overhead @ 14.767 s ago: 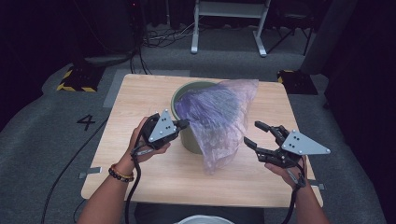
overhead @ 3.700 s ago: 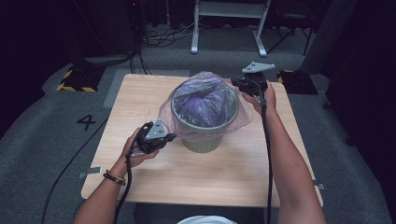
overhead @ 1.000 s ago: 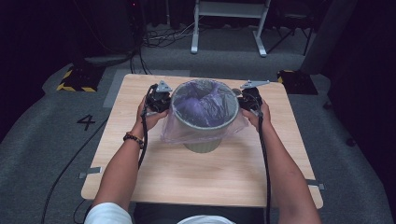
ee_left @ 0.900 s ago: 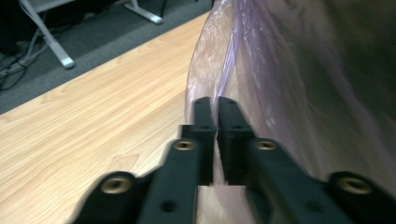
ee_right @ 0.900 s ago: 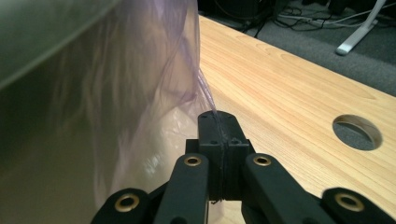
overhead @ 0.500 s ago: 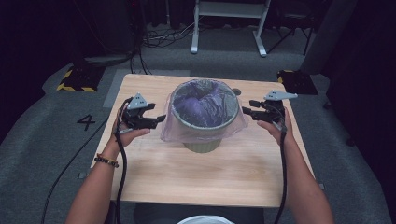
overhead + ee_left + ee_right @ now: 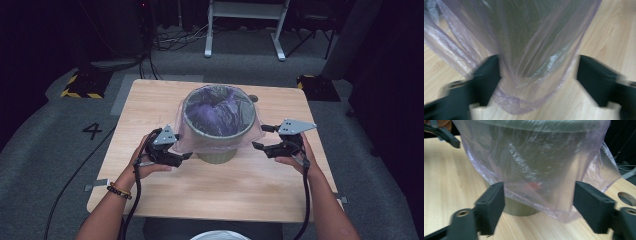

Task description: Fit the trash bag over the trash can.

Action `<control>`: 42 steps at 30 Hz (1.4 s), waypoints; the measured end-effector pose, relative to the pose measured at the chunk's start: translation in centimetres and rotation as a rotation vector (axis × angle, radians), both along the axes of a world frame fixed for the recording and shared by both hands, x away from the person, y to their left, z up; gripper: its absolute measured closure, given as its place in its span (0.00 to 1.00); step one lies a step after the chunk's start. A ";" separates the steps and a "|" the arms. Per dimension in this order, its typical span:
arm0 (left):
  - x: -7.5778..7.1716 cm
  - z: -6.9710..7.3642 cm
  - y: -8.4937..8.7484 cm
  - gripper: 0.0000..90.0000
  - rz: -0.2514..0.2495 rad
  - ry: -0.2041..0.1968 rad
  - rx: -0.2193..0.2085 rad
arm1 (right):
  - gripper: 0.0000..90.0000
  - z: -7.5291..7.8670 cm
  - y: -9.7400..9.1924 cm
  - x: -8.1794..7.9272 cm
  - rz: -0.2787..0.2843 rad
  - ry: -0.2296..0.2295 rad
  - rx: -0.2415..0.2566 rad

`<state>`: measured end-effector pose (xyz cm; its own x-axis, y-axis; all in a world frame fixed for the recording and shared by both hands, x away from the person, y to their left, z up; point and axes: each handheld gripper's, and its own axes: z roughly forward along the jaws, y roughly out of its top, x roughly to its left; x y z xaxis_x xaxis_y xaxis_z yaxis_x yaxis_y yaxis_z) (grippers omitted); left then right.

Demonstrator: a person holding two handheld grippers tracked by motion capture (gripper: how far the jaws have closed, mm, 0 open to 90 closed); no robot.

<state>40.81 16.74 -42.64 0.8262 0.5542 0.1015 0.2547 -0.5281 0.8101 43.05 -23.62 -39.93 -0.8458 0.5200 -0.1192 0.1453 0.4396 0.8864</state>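
So the bin (image 7: 218, 125) is this dull green round bucket sitting about mid-bench (image 7: 210, 190), a bit toward the far edge. It's lined with a thin see-through purple bag (image 7: 220, 107) whose top is folded over the rim and hangs down the outside like a wrinkly skirt, with the rest bunched up dark purple inside. The bin's base shows below the plastic hem.

My 2 hands sit low on either side of it, forearms coming in from the near edge. My left gripper (image 7: 182, 156) points at the bin's near-left side, jaws spread; they had just been opening, then eased in a little. The hanging plastic drapes between them and looks to brush 1 jaw, not pinched. My right gripper (image 7: 260, 137) points in from the right, level, jaws apart and just been opening, with nothing clamped. There's a round hole (image 7: 253, 98) in the bench past the bin.
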 end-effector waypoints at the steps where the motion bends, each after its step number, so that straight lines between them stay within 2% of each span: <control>1: 0.3 -0.2 -0.2 0.46 0.023 -0.001 0.015 | 0.44 -0.2 0.3 0.1 -0.035 -0.007 -0.015; 2: 0.5 -0.2 -0.2 0.59 0.013 0.002 0.020 | 0.56 -0.5 0.7 0.2 -0.049 -0.004 -0.018; 5: 0.8 -0.5 -0.3 0.86 0.008 -0.020 0.038 | 0.87 -1.2 1.0 0.4 -0.063 -0.010 -0.022; 6: 0.8 -0.6 -0.3 0.93 0.005 -0.024 0.043 | 0.95 -1.5 0.9 0.4 -0.051 -0.009 -0.011; 8: 0.9 -1.0 -0.4 1.00 -0.007 -0.015 0.049 | 1.00 -1.9 0.8 0.5 -0.041 0.002 0.008; 11: 1.0 -1.9 -0.7 1.00 -0.016 -0.003 0.093 | 1.00 -2.6 0.7 0.6 -0.021 0.031 -0.006; 14: 1.1 -2.6 -0.8 1.00 -0.011 0.010 0.117 | 1.00 -3.5 0.7 0.6 -0.013 0.063 -0.029; 18: 1.2 -3.2 -0.7 0.98 0.006 0.028 0.119 | 1.00 -4.7 0.6 0.9 -0.004 0.109 -0.044; 19: 1.3 -3.3 -0.6 0.96 0.018 0.033 0.118 | 1.00 -4.9 0.6 1.0 -0.008 0.118 -0.050; 20: 1.3 -3.4 -0.6 0.85 0.037 0.040 0.115 | 1.00 -5.3 0.6 1.1 -0.016 0.134 -0.051; 21: 1.4 -3.5 -0.5 0.78 0.053 0.043 0.112 | 1.00 -5.5 0.5 1.2 -0.019 0.136 -0.049; 22: 1.4 -3.5 -0.4 0.70 0.059 0.045 0.097 | 0.99 -5.7 0.4 1.3 -0.021 0.146 -0.039; 24: 1.2 -3.2 0.1 0.45 0.084 0.051 0.057 | 0.85 -5.7 0.2 1.2 -0.026 0.153 -0.010; 25: 1.0 -3.1 0.3 0.35 0.081 0.048 0.040 | 0.82 -5.5 0.0 1.1 -0.033 0.146 0.001; 26: 0.8 -2.9 0.6 0.28 0.071 0.053 0.023 | 0.80 -5.4 -0.1 1.0 -0.031 0.142 0.010; 28: 0.2 -2.7 0.9 0.16 0.082 0.056 0.012 | 0.63 -5.0 -0.4 0.7 -0.033 0.133 0.023; 29: -0.1 -2.7 1.0 0.18 0.091 0.049 0.024 | 0.56 -4.8 -0.6 0.5 -0.046 0.130 0.030; 31: -0.8 -2.8 1.3 0.17 0.078 0.046 0.052 | 0.48 -4.4 -1.1 0.3 -0.052 0.133 0.063; 33: -1.5 -3.0 1.7 0.17 0.048 0.054 0.051 | 0.40 -4.0 -1.5 -0.2 -0.055 0.117 0.079; 36: -2.2 -3.7 2.1 0.18 0.054 0.065 0.063 | 0.30 -3.2 -2.2 -0.8 -0.056 0.109 0.114; 40: -2.7 -4.7 2.5 0.18 0.048 0.104 0.089 | 0.24 -2.4 -2.9 -1.4 -0.058 0.087 0.157; 42: -2.8 -5.2 2.7 0.18 0.050 0.126 0.098 | 0.23 -2.1 -3.0 -1.6 -0.079 0.077 0.140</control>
<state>38.00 19.48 -47.87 0.8073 0.5877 0.0541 0.3792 -0.5868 0.7155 41.41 -26.63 -42.07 -0.8055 0.5922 0.0225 0.2441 0.2969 0.9232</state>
